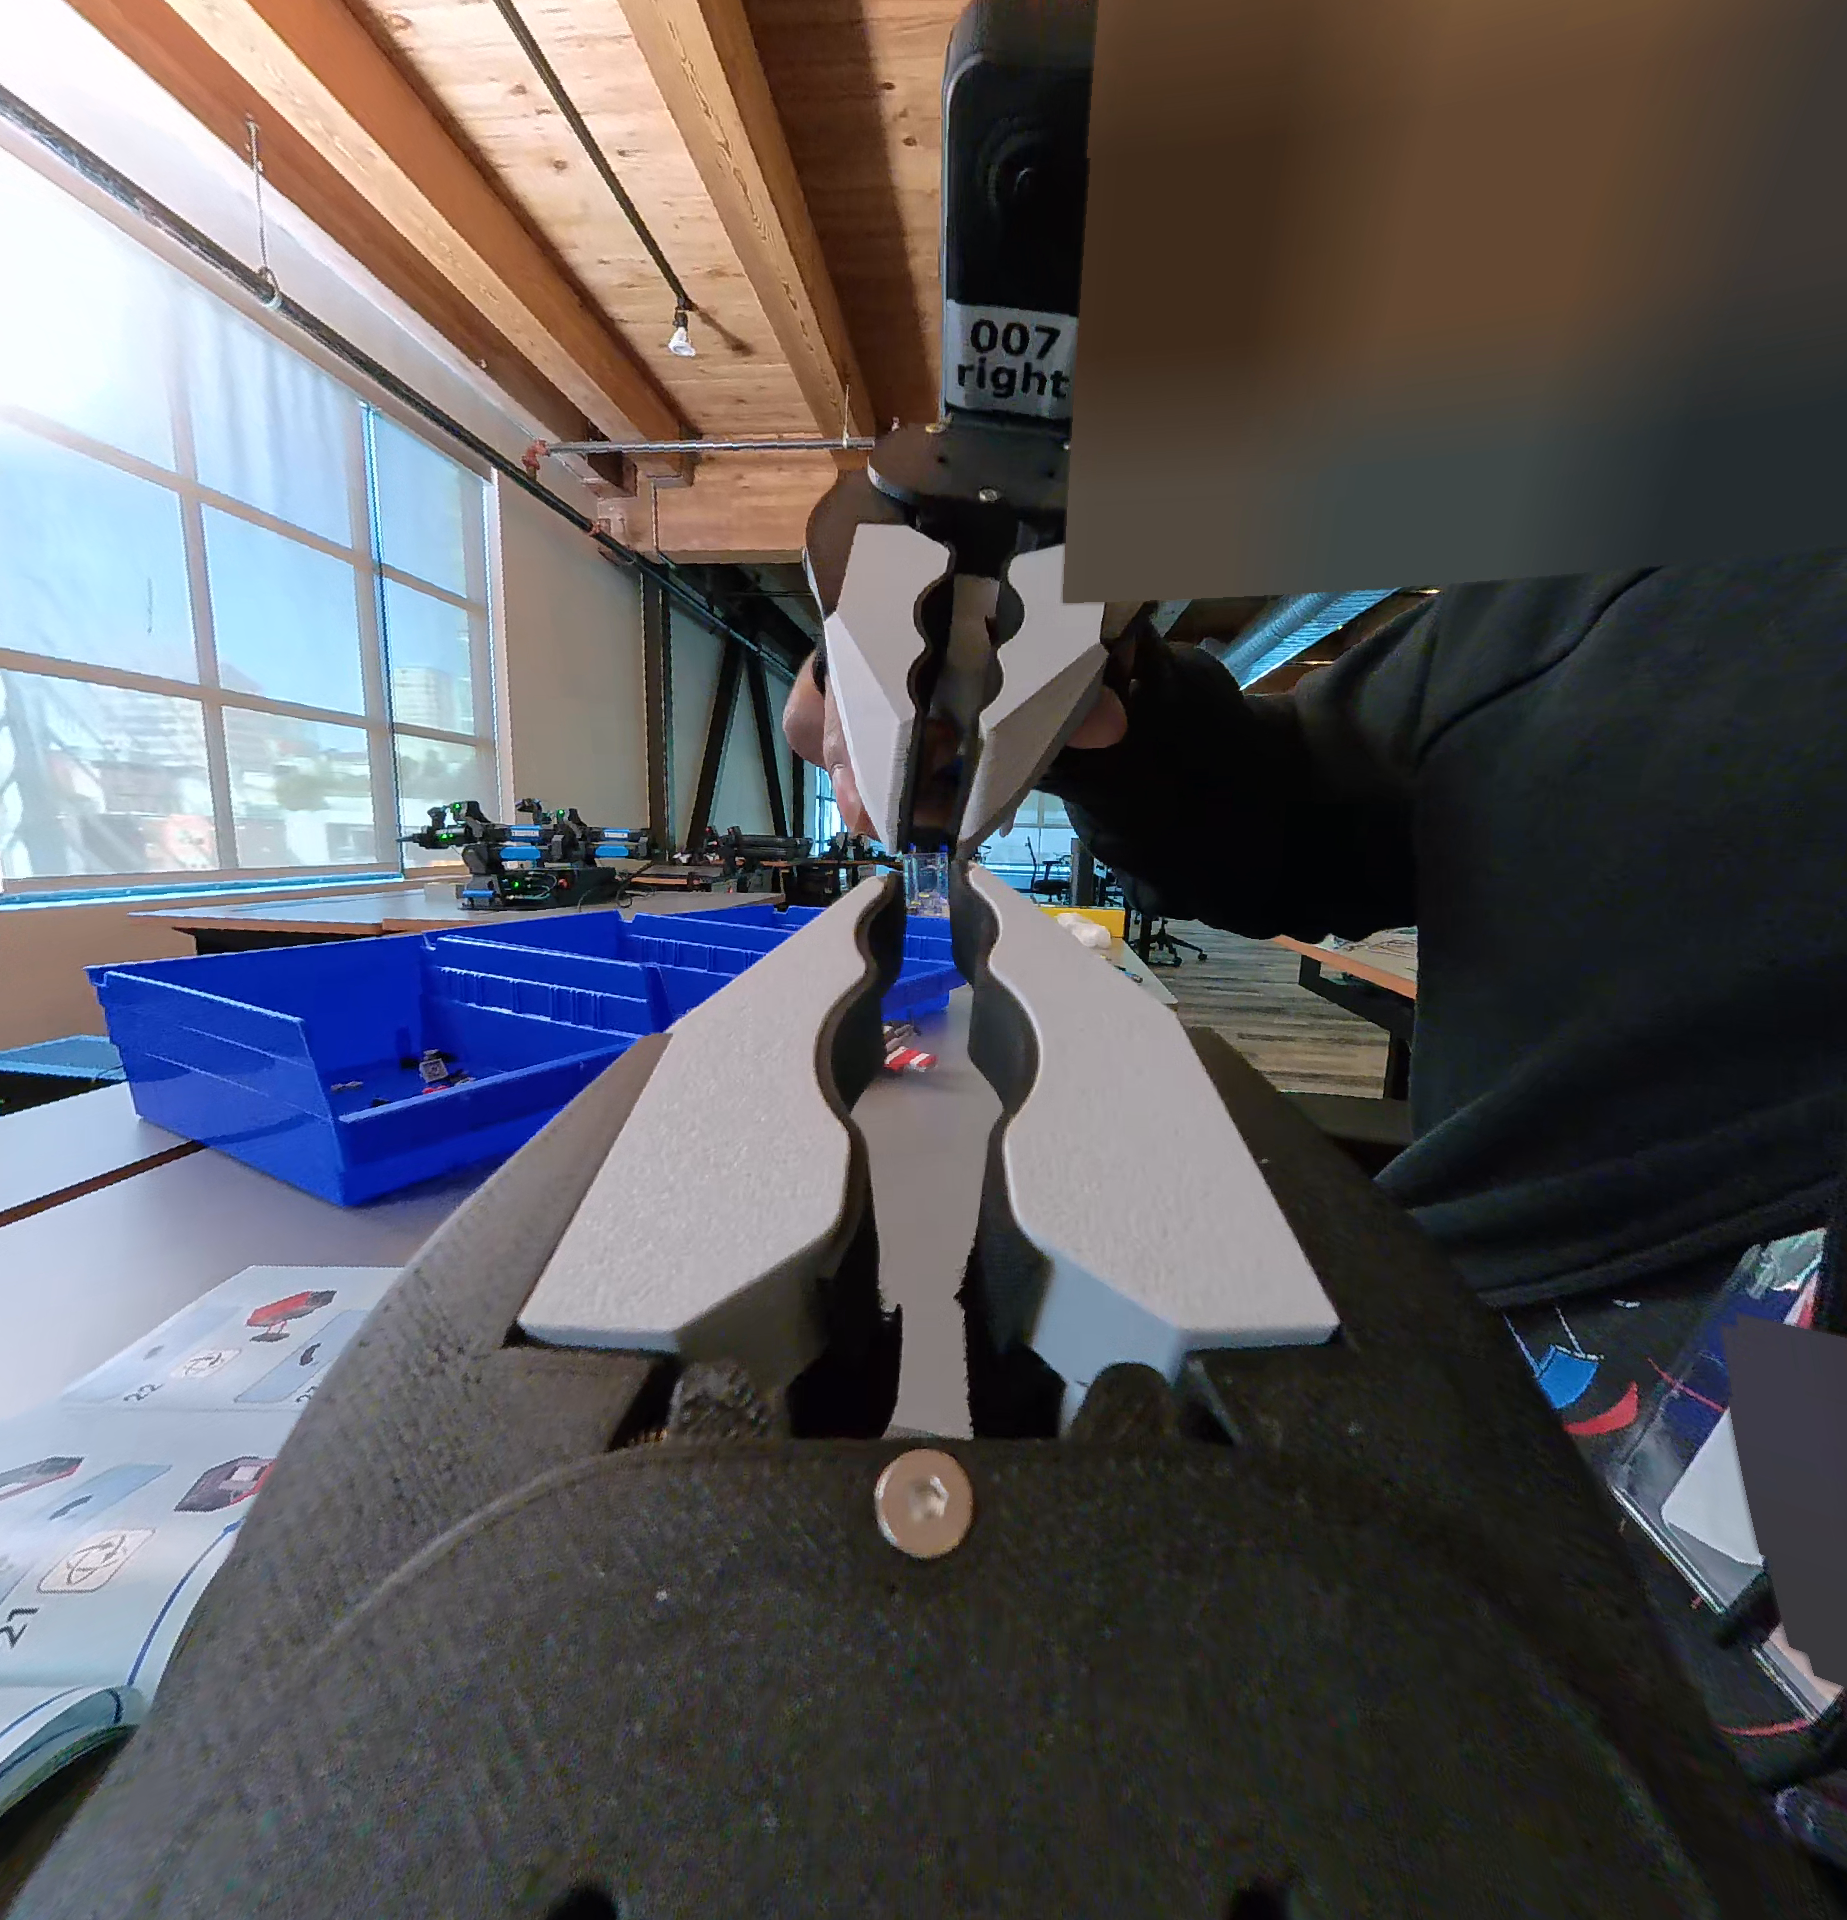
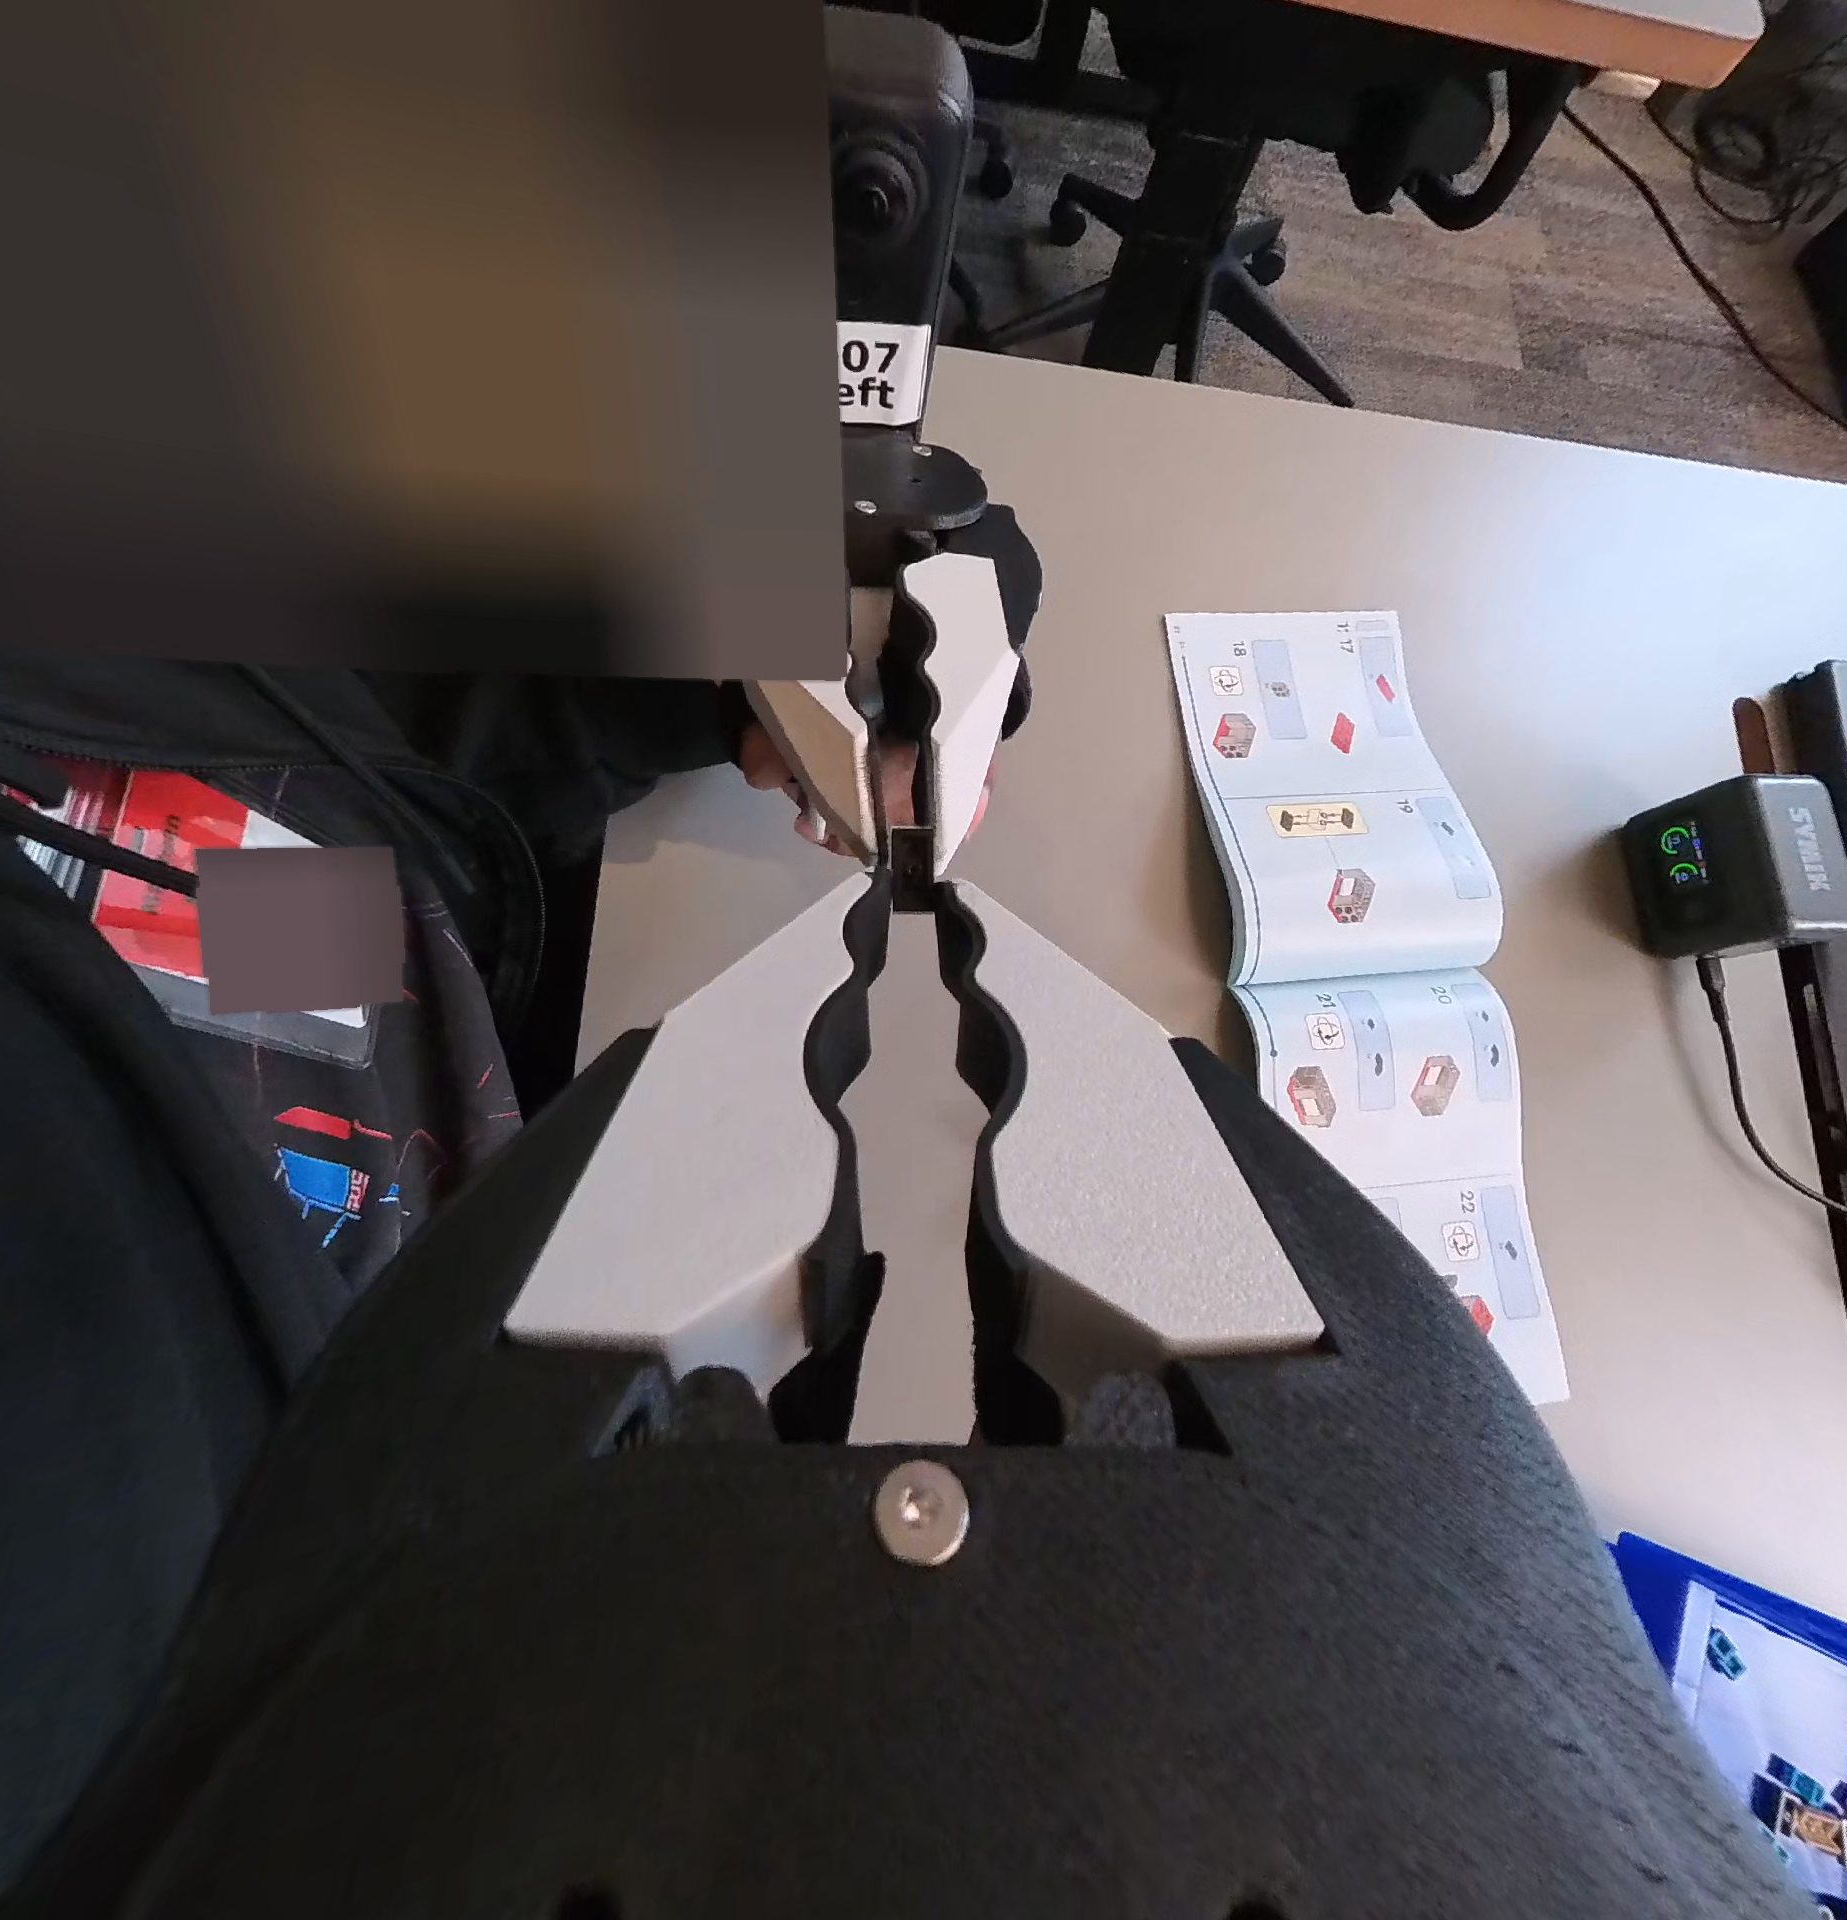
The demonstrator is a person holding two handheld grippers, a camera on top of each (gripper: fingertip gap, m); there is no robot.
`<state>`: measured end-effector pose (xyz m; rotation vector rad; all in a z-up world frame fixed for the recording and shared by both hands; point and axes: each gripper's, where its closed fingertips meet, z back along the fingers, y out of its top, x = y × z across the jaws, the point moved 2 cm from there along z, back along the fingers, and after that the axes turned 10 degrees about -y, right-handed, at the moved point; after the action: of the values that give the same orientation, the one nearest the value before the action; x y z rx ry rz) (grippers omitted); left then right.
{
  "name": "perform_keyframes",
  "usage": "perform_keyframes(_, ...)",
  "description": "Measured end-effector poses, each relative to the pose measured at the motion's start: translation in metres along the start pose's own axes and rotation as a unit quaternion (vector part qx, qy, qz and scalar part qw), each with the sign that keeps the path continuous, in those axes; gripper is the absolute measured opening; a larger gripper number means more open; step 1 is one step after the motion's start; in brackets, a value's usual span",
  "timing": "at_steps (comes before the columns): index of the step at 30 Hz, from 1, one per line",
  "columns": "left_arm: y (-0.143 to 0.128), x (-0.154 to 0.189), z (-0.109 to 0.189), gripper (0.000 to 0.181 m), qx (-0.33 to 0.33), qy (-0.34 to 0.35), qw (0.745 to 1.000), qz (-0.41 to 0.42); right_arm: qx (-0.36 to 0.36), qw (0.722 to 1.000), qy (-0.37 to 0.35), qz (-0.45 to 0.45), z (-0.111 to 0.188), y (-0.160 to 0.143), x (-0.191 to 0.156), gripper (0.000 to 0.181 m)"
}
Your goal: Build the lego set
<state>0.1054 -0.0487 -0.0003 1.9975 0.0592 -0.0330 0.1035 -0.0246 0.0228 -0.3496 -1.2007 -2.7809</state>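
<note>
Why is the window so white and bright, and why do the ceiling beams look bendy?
Left wrist view: daylight overexposes the window, and the wide-angle lens curves the wooden beams. Right wrist view: even light, soft shadows on the table, edges slightly blurred.

left tongs [image 1: 929,883] nearly closed, right tongs [image 2: 911,883] nearly closed, tip to tip

A small piece [image 1: 927,881] is sitting between the tips of the left gripper [image 1: 927,883] and the right gripper [image 1: 929,836], too small to identify: it is looking clear in the left wrist view and dark [image 2: 911,871] in the right wrist view. Which gripper is actually clamping it cannot be told. The instruction booklet [image 1: 119,1475] is running off the left edge. Loose parts in the blue bin [image 1: 379,1049] are too tiny to name, and the bin [image 2: 1750,1714] is being cut off at the right wrist view's corner.
</note>
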Motion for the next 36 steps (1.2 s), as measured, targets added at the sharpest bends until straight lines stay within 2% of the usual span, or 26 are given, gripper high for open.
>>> perform_keyframes(18, 0.002, 0.002, -0.001, 0.008, 0.006, -0.008, 1.0, 0.001, -0.007, 1.0, 0.004, -0.006, -0.004, 0.0, -0.003, 0.014)
perform_keyframes(24, 0.005, 0.003, 0.001, 0.008, 0.016, -0.01, 1.0, 0.002, -0.002, 1.0, 0.0, -0.007, -0.003, -0.002, -0.002, 0.024)
perform_keyframes(26, 0.008, 0.002, 0.003, 0.008, 0.023, -0.008, 1.0, 0.004, 0.02, 1.0, -0.001, -0.003, -0.001, -0.005, -0.003, 0.031)
perform_keyframes(28, 0.01, 0.001, 0.005, 0.008, 0.032, -0.006, 0.999, 0.008, 0.062, 0.997, -0.03, 0.025, -0.007, -0.005, 0.003, 0.038)
perform_keyframes(30, 0.013, 0.0, 0.007, 0.008, 0.042, -0.005, 0.999, 0.014, 0.11, 0.986, -0.097, 0.079, -0.006, -0.008, 0.01, 0.04)
perform_keyframes(33, 0.016, -0.002, 0.01, 0.008, 0.057, -0.005, 0.998, 0.026, 0.146, 0.947, -0.202, 0.204, -0.005, -0.013, 0.017, 0.043)
perform_keyframes(36, 0.017, -0.003, 0.01, 0.008, 0.063, -0.008, 0.997, 0.038, 0.174, 0.913, -0.238, 0.281, -0.005, -0.01, 0.013, 0.048)
